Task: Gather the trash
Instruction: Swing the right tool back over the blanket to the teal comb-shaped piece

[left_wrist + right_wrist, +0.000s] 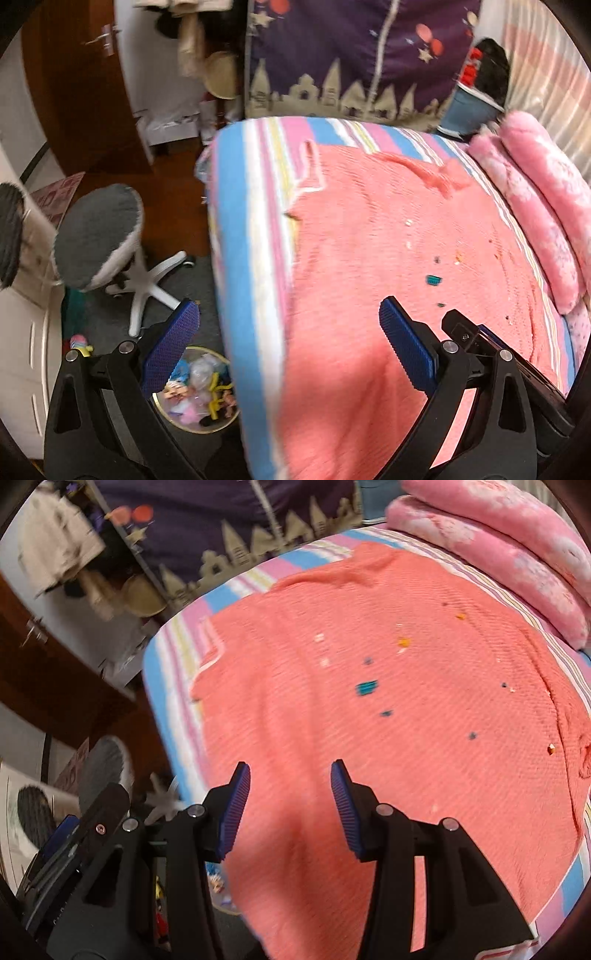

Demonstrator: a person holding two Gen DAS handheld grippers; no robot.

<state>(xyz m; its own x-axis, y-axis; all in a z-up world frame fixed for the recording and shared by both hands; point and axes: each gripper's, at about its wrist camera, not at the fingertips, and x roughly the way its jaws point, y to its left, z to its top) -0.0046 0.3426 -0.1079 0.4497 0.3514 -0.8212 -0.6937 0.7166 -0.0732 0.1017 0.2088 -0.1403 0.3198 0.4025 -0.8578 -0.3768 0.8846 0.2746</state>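
Partway through, by the look of things: bin [195, 391] on floor beside bed [236, 229] already holding wrappers. Small scraps [366, 687] left scattered across pink blanket [295, 716]. Left gripper [288, 339] spread wide, empty; right gripper [290, 805] parted, empty, above blanket.

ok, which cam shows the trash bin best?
Left wrist: the bin sits on the floor beside the bed, its contents visible past the left gripper. Right wrist shows only slivers behind the gripper.
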